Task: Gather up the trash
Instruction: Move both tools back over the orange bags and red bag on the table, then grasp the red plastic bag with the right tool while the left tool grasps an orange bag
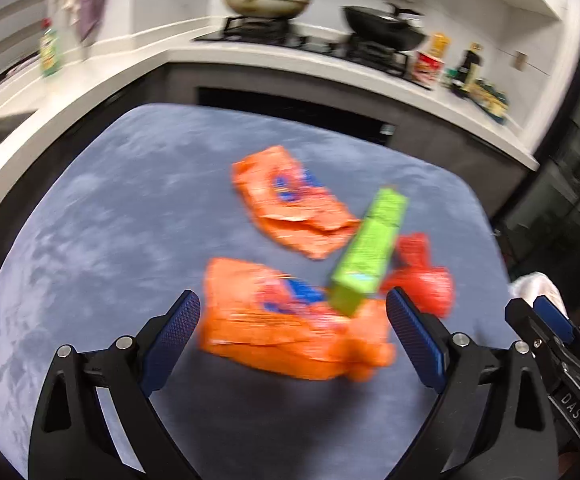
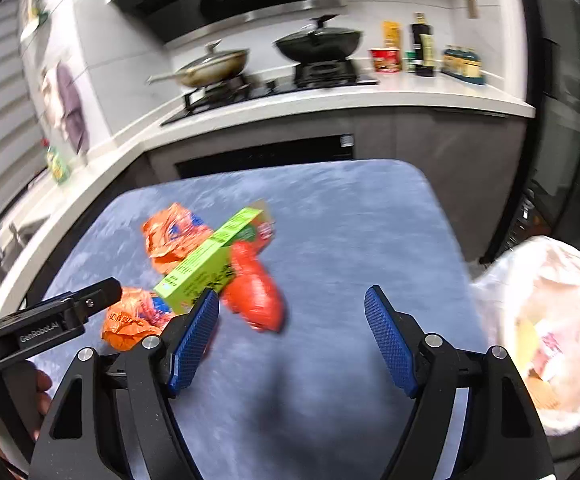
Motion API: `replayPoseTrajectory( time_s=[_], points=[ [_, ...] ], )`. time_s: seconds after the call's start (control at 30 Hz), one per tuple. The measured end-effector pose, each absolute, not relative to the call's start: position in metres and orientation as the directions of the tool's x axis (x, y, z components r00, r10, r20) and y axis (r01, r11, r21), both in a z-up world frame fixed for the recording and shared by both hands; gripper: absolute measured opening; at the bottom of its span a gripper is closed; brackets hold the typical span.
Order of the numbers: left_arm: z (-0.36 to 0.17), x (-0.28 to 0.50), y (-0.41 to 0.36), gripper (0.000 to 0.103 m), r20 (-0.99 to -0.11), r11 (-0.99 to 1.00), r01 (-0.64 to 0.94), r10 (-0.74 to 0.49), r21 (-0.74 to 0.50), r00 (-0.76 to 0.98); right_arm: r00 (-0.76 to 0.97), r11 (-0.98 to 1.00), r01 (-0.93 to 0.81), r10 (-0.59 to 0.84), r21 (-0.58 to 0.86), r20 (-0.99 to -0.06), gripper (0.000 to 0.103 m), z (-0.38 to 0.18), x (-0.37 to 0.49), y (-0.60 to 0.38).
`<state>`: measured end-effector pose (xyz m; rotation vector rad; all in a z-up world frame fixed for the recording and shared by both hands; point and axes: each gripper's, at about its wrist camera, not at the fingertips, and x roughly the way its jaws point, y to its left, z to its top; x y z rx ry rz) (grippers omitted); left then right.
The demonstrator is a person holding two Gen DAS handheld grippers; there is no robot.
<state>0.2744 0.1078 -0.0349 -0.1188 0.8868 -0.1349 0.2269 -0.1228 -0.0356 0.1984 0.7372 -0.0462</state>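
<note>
crinkled orange wrappers (image 1: 290, 340) and boxy green carton (image 1: 370, 248) on mottled cloth (image 1: 110, 220); both grippers' fingers spread.

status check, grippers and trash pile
Left gripper open, empty. Right gripper open, empty. Green box lies across orange wrappers. Bag at right.

Motion blur smears the orange wrappers (image 1: 290, 320); print on the green box (image 2: 210, 260) unreadable; white bag (image 2: 550, 328) cut off at the edge.
</note>
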Motion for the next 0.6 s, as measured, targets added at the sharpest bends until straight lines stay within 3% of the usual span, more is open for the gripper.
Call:
replayPoseTrajectory(
  time_s=[0.23,0.4,0.5,0.57,0.6],
  points=[
    [-0.066,0.282,0.149,0.091,-0.803,0.969,-0.019,-0.193,-0.246,0.564,0.697,0.988,0.07,0.049,0.136,-0.716,0.072,-0.066,0.271,-0.093],
    [-0.081,0.284,0.151,0.093,-0.808,0.947,-0.023,-0.262,-0.322,0.528,0.672,0.99,0.07,0.043,0.122,-0.739,0.064,-0.083,0.289,-0.088],
    [-0.09,0.289,0.146,0.093,-0.811,0.936,-0.028,-0.288,-0.35,0.509,0.657,0.99,0.072,0.046,0.123,-0.753,0.053,-0.091,0.296,-0.089],
    [-0.093,0.29,0.141,0.093,-0.812,0.938,-0.033,-0.28,-0.345,0.513,0.643,0.989,0.076,0.049,0.127,-0.764,0.039,-0.097,0.298,-0.09],
    [-0.092,0.289,0.137,0.093,-0.81,0.944,-0.025,-0.269,-0.33,0.521,0.642,0.988,0.077,0.052,0.132,-0.765,0.039,-0.098,0.297,-0.091]
  ],
)
